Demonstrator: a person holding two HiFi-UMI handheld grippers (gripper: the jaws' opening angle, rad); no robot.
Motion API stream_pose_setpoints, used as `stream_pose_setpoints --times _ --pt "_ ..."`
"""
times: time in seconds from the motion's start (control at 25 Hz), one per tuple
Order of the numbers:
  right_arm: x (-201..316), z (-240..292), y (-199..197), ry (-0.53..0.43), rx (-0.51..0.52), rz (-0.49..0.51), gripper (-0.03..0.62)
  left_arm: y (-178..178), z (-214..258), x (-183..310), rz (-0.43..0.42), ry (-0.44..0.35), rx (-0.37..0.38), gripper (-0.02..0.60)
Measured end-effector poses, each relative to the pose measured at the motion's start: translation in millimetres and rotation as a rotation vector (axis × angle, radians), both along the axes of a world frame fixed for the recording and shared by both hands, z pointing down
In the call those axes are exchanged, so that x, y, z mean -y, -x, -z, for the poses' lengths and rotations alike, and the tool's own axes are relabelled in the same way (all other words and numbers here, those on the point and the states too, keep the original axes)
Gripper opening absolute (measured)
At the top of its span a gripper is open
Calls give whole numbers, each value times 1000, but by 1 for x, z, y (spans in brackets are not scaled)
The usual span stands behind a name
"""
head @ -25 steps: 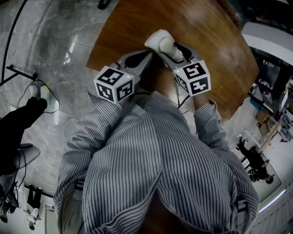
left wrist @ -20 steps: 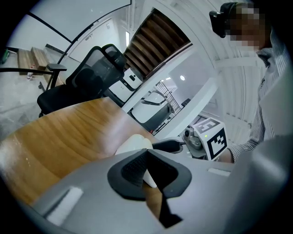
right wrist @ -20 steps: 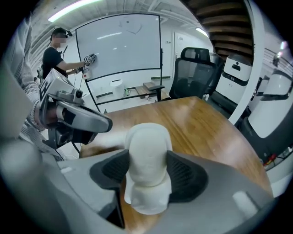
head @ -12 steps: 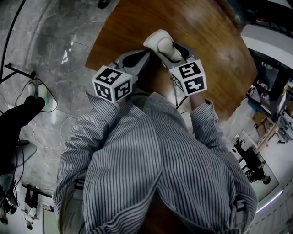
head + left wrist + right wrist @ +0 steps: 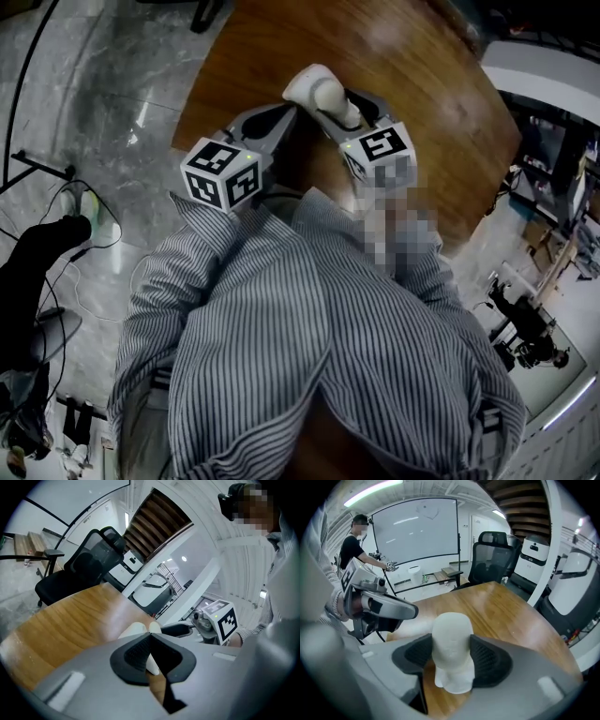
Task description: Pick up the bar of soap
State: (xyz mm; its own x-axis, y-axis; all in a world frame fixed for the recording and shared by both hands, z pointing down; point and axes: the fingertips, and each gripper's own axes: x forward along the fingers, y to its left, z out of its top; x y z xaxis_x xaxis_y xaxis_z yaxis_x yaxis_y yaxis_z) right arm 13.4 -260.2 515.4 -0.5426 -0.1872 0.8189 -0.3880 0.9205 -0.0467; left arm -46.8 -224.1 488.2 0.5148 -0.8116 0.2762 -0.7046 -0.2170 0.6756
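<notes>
**Colleague:** What's your left side doing?

**Me:** My left gripper [image 5: 289, 114] has its jaws pressed together and isn't pinching anything. Its tip sits just beside the soap, over the brown wooden table [image 5: 422, 103]. In the left gripper view some white shows through the gap behind my closed tips [image 5: 150, 637]. I take that to be the bar lying beyond them, not something I'm gripping.

**Colleague:** And where's the soap itself?

**Me:** The white, rounded, moulded bar of soap [image 5: 314, 87] is in the middle, between my two tools and above the near part of the table.

**Colleague:** Then the right?

**Me:** My right gripper [image 5: 336, 101] is clamped on it. In the right gripper view the black ribbed pads [image 5: 490, 660] press against both flanks of the bar [image 5: 450, 639], and its domed top sticks out past them.

**Colleague:** So how far along are you?

**Me:** I'd say the grasp is made, and it looks square and firm. I can't tell whether the bar's lower end is clear of the wood. If it isn't, all that's left is a clean lift, with the left tool kept out of the way.
</notes>
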Motion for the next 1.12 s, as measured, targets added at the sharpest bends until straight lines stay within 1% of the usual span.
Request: stream_pose_setpoints --times 0.12,0.28,0.52,0.72,0.84,1.0,1.12 --pt "1 21 -4 6 76 -55 247 -7 15 6 -31 -28 17 5" --pt "2 54 -12 -41 188 -111 247 -16 39 16 -81 -90 54 5" --pt "-11 102 -23 -36 426 -237 247 -26 65 13 -133 -133 83 5" --pt "-15 133 -26 -94 623 -285 247 -31 82 20 -189 -168 107 5" --pt "-19 142 -33 -110 688 -298 247 -41 91 24 -222 -194 117 5" --pt "-24 143 -45 -73 751 -366 247 -54 95 26 -263 -203 129 5" --pt "-27 140 -52 -54 797 -407 248 -60 95 25 -277 -208 137 5"
